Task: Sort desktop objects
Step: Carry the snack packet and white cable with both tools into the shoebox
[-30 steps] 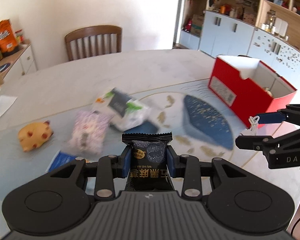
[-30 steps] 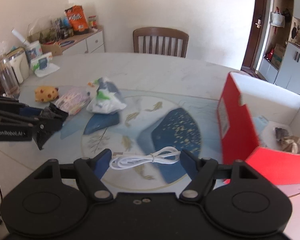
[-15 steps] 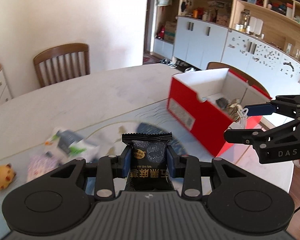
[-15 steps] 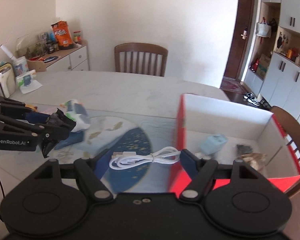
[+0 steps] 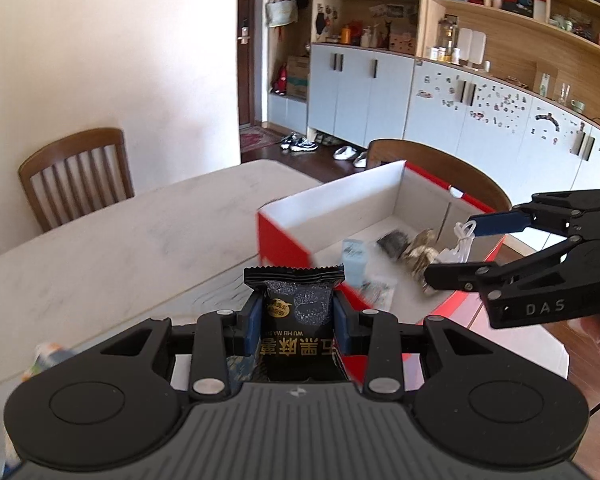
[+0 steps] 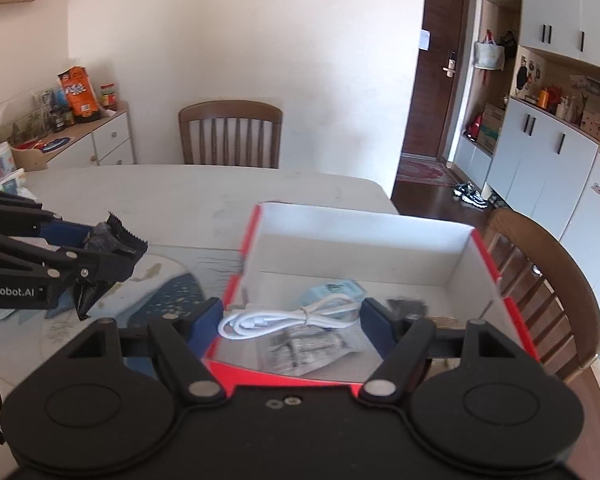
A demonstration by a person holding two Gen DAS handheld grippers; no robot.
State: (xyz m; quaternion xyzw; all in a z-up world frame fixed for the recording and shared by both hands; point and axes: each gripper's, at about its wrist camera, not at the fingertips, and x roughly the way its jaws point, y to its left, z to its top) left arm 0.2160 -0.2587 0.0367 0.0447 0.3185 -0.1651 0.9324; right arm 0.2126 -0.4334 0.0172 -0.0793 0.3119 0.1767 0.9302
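Note:
My left gripper (image 5: 294,316) is shut on a black snack packet (image 5: 296,320), held upright above the table just left of the red box (image 5: 284,240). My right gripper (image 6: 292,312) is shut on a coiled white cable (image 6: 288,316) and holds it over the box's open top (image 6: 364,240). The box holds a pale blue item (image 6: 334,290), a clear printed bag (image 6: 304,344) and dark wrapped pieces (image 6: 406,306). The right gripper also shows in the left wrist view (image 5: 456,248), and the left gripper in the right wrist view (image 6: 112,248).
The box stands at the right end of the pale table (image 6: 180,196), over a blue-patterned mat (image 6: 168,296). Wooden chairs stand at the far side (image 6: 230,134) and right of the box (image 6: 548,284). A small packet (image 5: 48,356) lies at the left.
Both grippers have swung right toward the red box. The cable now hangs over the box's inside, and the snack packet is next to the box's left wall.

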